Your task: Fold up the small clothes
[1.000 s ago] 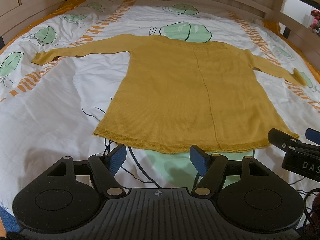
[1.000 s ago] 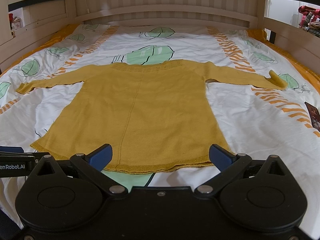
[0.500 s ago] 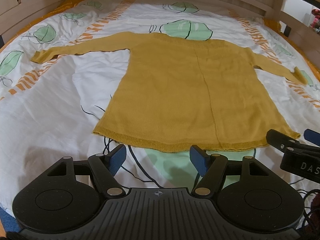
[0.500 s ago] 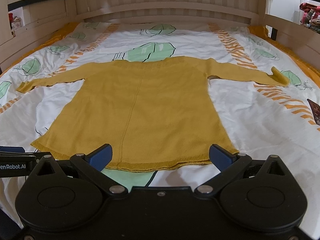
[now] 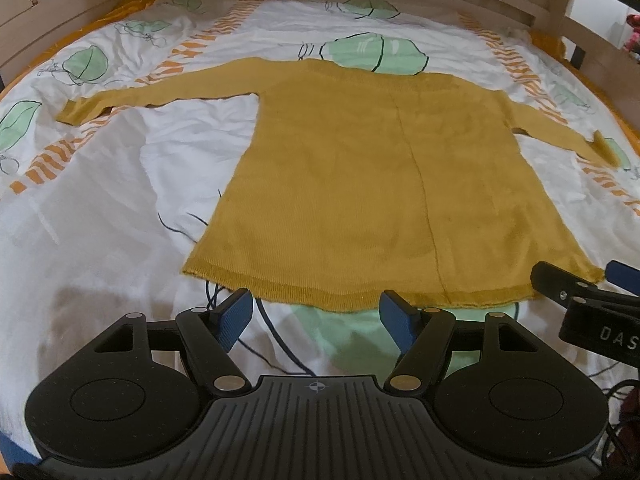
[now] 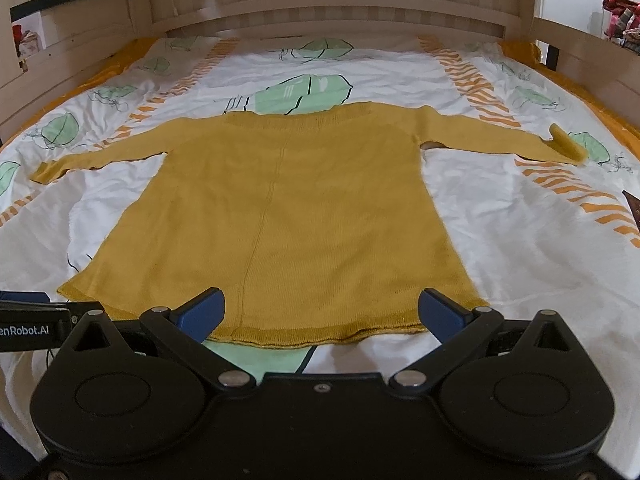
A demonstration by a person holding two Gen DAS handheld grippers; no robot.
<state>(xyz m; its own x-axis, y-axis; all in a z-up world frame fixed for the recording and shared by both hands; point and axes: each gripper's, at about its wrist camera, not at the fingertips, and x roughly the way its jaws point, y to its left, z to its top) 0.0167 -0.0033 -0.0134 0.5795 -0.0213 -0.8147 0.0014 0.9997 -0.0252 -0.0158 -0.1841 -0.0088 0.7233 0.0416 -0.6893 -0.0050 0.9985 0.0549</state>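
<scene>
A mustard yellow long-sleeved sweater (image 5: pixel 372 184) lies flat on the bed, hem toward me, both sleeves spread out; it also shows in the right wrist view (image 6: pixel 292 220). Its right cuff (image 6: pixel 566 144) is curled up. My left gripper (image 5: pixel 316 312) is open and empty, just short of the hem's left half. My right gripper (image 6: pixel 320 308) is open and empty, its blue fingertips over the hem's right half. The right gripper also shows at the right edge of the left wrist view (image 5: pixel 592 292).
The bed has a white cover (image 5: pixel 88 208) with green leaves and orange stripes. A wooden headboard (image 6: pixel 328 12) and side rails (image 6: pixel 72 56) ring the bed. A dark object (image 6: pixel 634 208) lies at the right edge.
Both grippers have moved forward and lower toward the sweater's hem. The sweater has not moved. Both grippers stay open.
</scene>
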